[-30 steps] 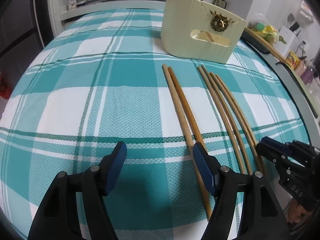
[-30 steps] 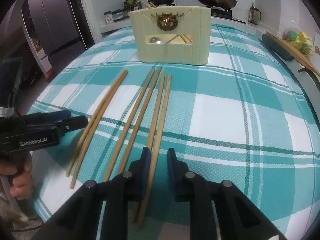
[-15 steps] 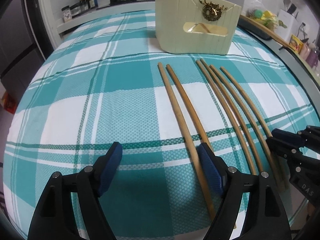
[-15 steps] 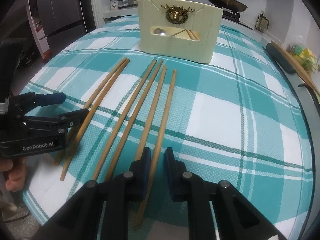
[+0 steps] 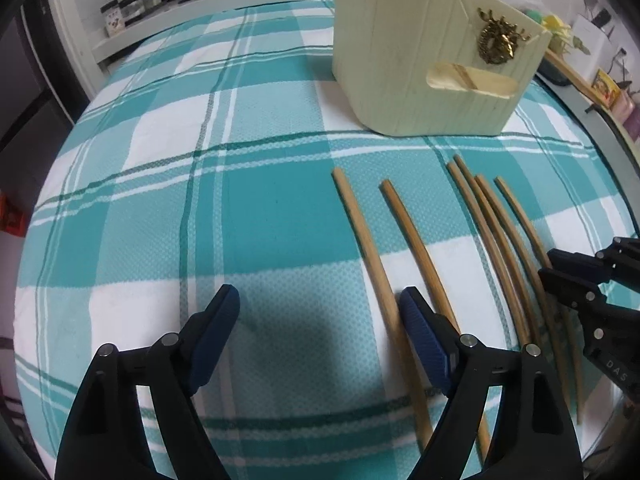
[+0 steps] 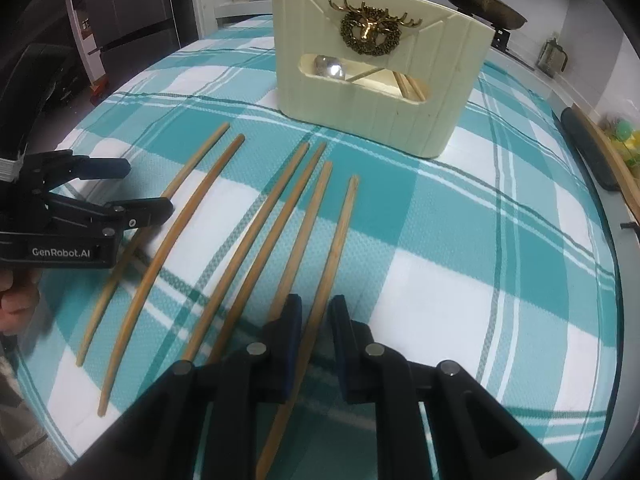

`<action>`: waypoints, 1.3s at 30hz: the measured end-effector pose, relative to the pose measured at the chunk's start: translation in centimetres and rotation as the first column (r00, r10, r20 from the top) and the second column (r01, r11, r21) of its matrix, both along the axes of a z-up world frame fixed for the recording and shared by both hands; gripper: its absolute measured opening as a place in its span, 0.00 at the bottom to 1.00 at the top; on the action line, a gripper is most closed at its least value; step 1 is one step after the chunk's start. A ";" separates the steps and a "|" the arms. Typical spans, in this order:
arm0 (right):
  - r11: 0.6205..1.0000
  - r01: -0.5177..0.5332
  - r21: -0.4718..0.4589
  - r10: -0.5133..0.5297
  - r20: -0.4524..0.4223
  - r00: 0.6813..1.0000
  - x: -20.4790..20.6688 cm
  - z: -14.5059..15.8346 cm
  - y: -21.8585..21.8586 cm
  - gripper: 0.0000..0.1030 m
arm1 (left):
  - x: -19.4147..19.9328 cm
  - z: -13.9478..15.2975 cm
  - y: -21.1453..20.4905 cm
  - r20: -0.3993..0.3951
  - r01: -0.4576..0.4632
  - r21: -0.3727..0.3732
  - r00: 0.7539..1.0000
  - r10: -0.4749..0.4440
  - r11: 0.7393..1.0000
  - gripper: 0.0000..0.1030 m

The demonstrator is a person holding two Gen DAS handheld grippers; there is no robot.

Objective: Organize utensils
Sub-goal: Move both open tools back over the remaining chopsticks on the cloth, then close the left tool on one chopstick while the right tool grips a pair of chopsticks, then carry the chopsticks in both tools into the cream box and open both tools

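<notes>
Left pair of chopsticks (image 5: 384, 280) now spread apart; left gripper (image 5: 320, 304) wide open, straddling one. Right gripper (image 6: 316, 312) pinching outermost chopstick (image 6: 332, 264) on cloth; holder (image 6: 380, 72) not yet fed

My tongs have matt black plastic arms with blue rubbery pads (image 5: 214, 336). The tablecloth (image 5: 168, 208) is woven cloth with a fine, slightly rough texture. The chopsticks (image 6: 296, 224) are plain wood, smooth and matt. The utensil holder (image 6: 380, 68) looks like cream plastic, grooved and dull, with a shiny brass-like metal ornament (image 6: 370, 28). Inside it a glossy metal spoon (image 6: 330, 66) shines.
</notes>
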State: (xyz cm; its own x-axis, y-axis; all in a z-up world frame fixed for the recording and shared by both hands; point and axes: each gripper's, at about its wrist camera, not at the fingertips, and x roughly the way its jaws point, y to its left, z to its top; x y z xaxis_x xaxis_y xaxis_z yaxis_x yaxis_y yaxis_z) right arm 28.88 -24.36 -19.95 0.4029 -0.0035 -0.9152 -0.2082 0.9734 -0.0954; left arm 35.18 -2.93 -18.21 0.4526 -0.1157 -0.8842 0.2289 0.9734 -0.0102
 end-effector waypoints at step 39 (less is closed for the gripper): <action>0.971 -0.073 0.229 -0.045 0.474 0.879 -4.2 20.7 0.1 0.06 | -7.7 19.5 4.4 0.399 0.076 -0.339 0.914 0.071 0.938 0.04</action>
State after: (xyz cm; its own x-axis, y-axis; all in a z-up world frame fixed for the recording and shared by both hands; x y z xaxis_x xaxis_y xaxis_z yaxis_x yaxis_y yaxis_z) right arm 24.69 -24.25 0.77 0.7853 0.1942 -0.5879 -0.2096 0.9769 0.0428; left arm 27.45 1.45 1.34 0.7573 -0.3772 -0.5331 0.2868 0.9255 -0.2474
